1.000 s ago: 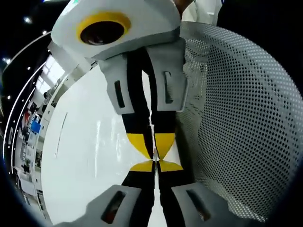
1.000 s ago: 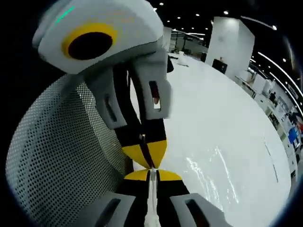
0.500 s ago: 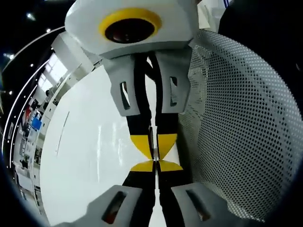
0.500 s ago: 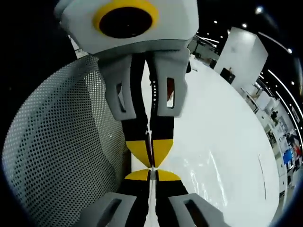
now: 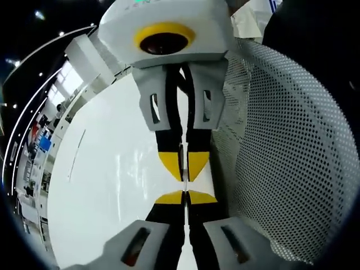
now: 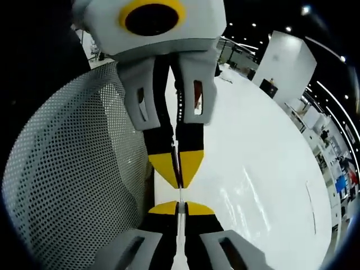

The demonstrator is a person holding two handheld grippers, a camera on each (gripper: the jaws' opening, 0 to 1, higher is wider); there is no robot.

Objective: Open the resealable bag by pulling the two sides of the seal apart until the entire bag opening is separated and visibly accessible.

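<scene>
The pulling step is judged to be in hand. In the left gripper view, the left claw [image 5: 185, 197] is seen at the bottom with its yellow-tipped jaws pressed together on a thin white edge that runs between them, taken to be one side of the bag [image 5: 292, 157] seal. The right claw [image 5: 184, 167] is seen facing it from above, tip close to tip but just apart, its jaws likewise closed on a thin strip. The bag, white with a fine dot pattern, is seen bulging to the right of both claws, above the glossy white desk [image 5: 107, 185]. In the right gripper view, the right claw [image 6: 179, 207] is shown at the bottom, clamped on the same pale edge, with the left claw [image 6: 180, 171] opposite and the bag [image 6: 73, 185] spread to the left, over the desk [image 6: 253, 180]. The seal itself is too thin to be read, so how far it is parted cannot be told. For the next move, both grips need to be kept firm while the 2 claws are drawn apart, square to the seal, until the whole mouth is opened.
</scene>
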